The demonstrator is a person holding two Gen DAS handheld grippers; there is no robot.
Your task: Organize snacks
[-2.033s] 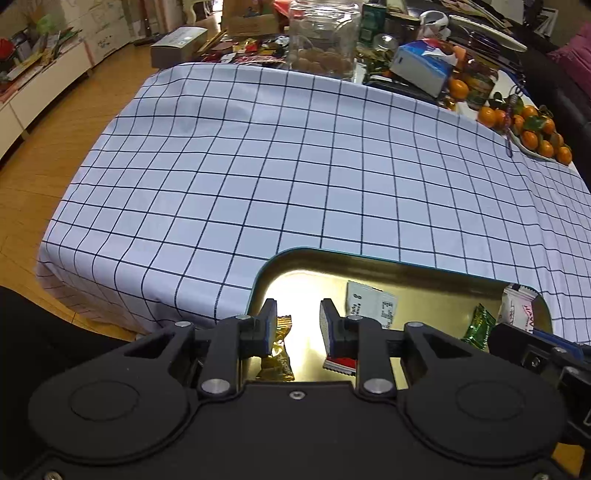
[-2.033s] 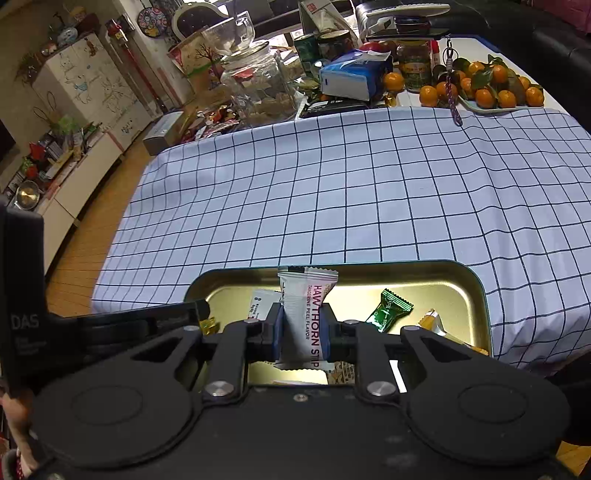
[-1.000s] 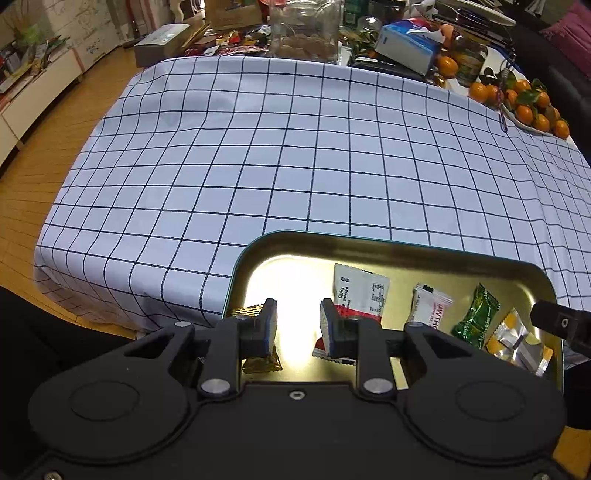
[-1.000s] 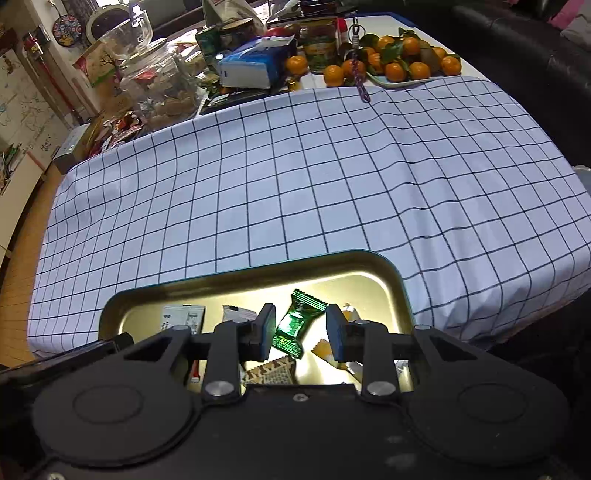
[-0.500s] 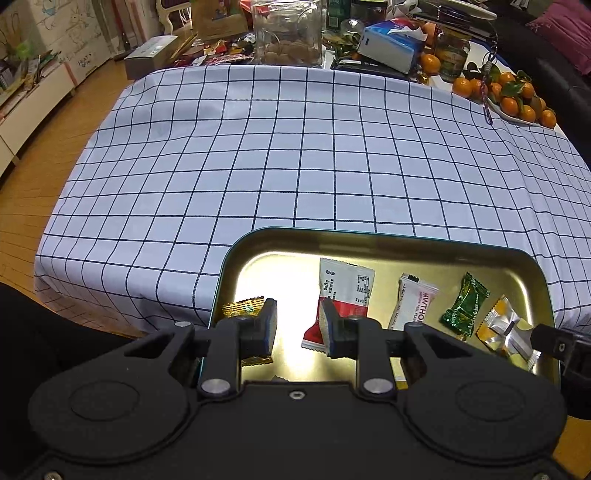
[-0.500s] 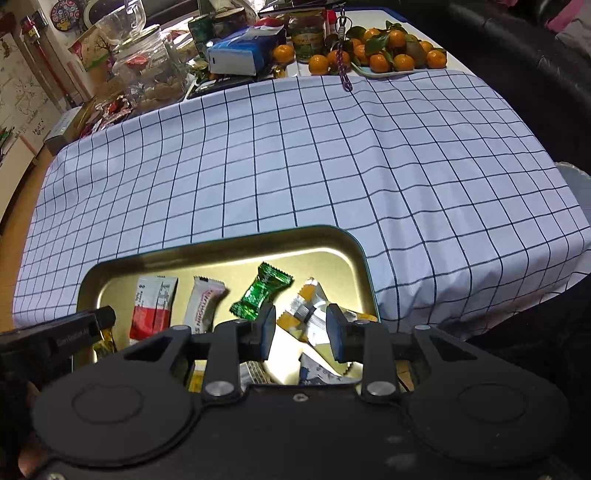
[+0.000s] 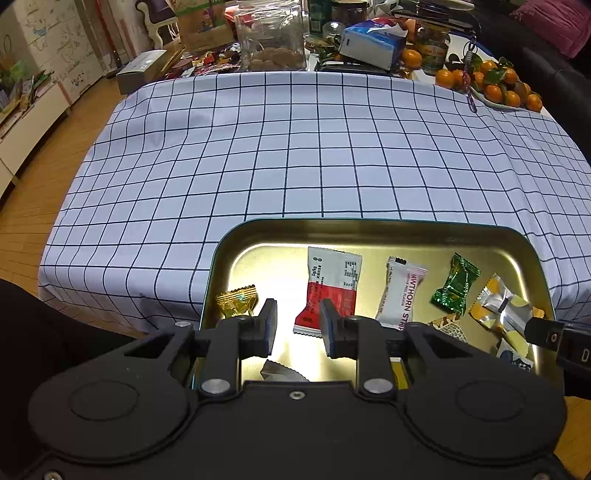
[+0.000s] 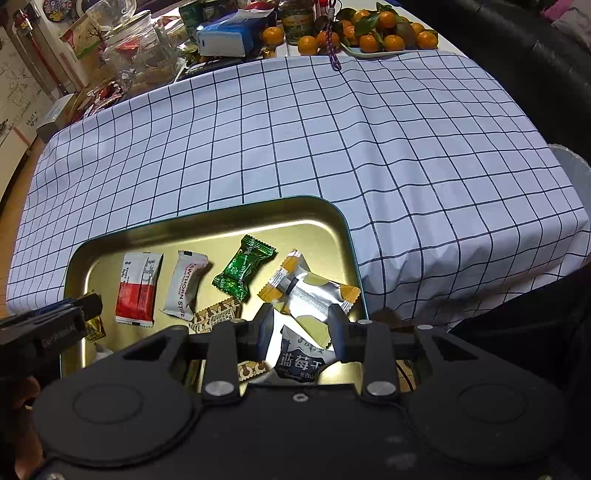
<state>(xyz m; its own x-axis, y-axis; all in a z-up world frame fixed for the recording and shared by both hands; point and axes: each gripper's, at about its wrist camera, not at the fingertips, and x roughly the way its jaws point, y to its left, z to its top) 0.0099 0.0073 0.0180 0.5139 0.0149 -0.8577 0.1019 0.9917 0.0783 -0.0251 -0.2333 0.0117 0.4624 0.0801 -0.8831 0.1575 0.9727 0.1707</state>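
Note:
A gold metal tray (image 7: 369,232) (image 8: 207,225) sits at the near edge of the checked tablecloth and holds several wrapped snacks. They include a red and white packet (image 7: 330,288) (image 8: 137,286), a white hawthorn strip (image 7: 402,295) (image 8: 186,286), a green candy (image 7: 456,284) (image 8: 243,273), a silver and orange packet (image 7: 498,302) (image 8: 306,288) and a gold candy (image 7: 236,301). My left gripper (image 7: 297,326) is open and empty above the tray's left part. My right gripper (image 8: 299,330) is open and empty over a blue and white blueberry packet (image 8: 301,362).
At the table's far end stand a glass jar (image 7: 271,35) (image 8: 136,55), a blue tissue pack (image 7: 373,42) (image 8: 229,37), a plate of oranges (image 7: 491,83) (image 8: 384,38) and assorted clutter. Wooden floor (image 7: 22,206) lies to the left. A dark sofa (image 8: 517,48) stands to the right.
The right gripper let go of the white hawthorn strip, which now lies in the tray, and drew back to the right. Both grippers pulled back, so more of the tray shows.

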